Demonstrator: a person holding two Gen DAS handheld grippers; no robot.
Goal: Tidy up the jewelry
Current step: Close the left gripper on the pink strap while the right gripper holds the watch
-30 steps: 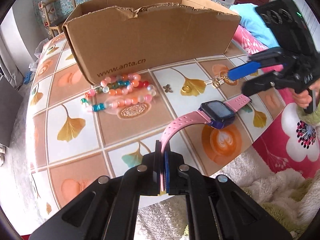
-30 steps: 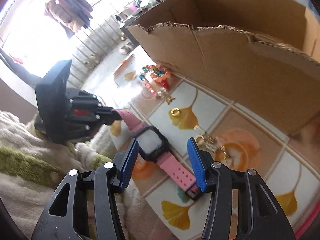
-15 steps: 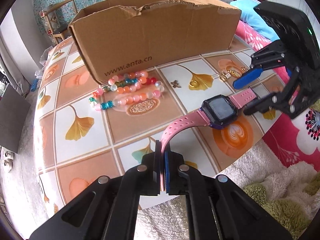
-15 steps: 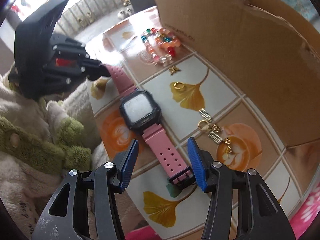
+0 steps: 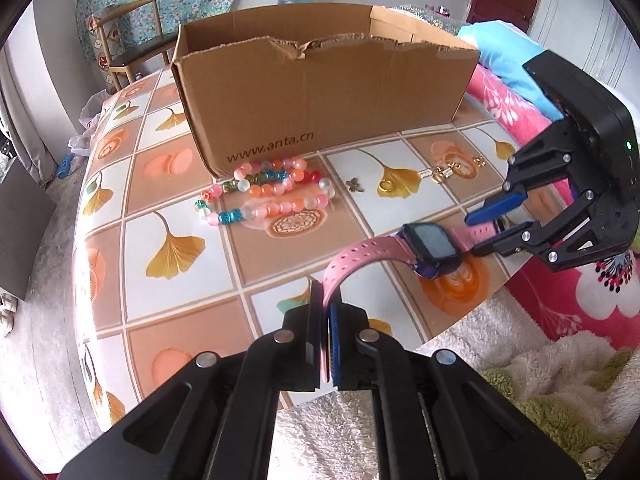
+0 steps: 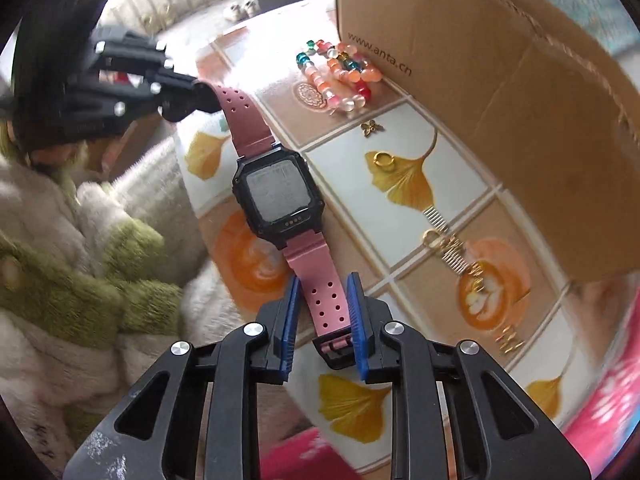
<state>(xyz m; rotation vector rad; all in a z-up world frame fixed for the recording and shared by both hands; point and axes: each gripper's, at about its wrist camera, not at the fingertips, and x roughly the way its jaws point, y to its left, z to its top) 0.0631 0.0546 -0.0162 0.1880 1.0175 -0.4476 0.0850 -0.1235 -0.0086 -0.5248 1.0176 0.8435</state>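
- While my left tongs (image 5: 326, 316) stay out of it, clenched flat on one end of the pink watch (image 6: 278, 196) strap, that end arches up off the tabletop (image 5: 180, 300).
- My right tongs (image 6: 322, 308) have just been closing around the other strap end near the buckle; the strap lies between the blue pads (image 6: 354, 312), yet a slim gap shows on the left pad's side, so they are not yet pressing it.
- Between the two tongs the watch stretches along the near edge of the tabletop, its dark face resting on an orange tile.
- Farther in, a heap of bead bracelets (image 5: 266, 196) lies just in front of the cardboard box (image 5: 320, 92), touching or nearly touching its printed wall.
- Right of the beads sit a small bronze flower charm (image 5: 355, 185), a gold ring (image 5: 386, 187) and a string of gold earrings (image 5: 450, 168), each apart from the watch.
- Fluffy white and green bedding (image 5: 560, 380) lies beyond the near edge.
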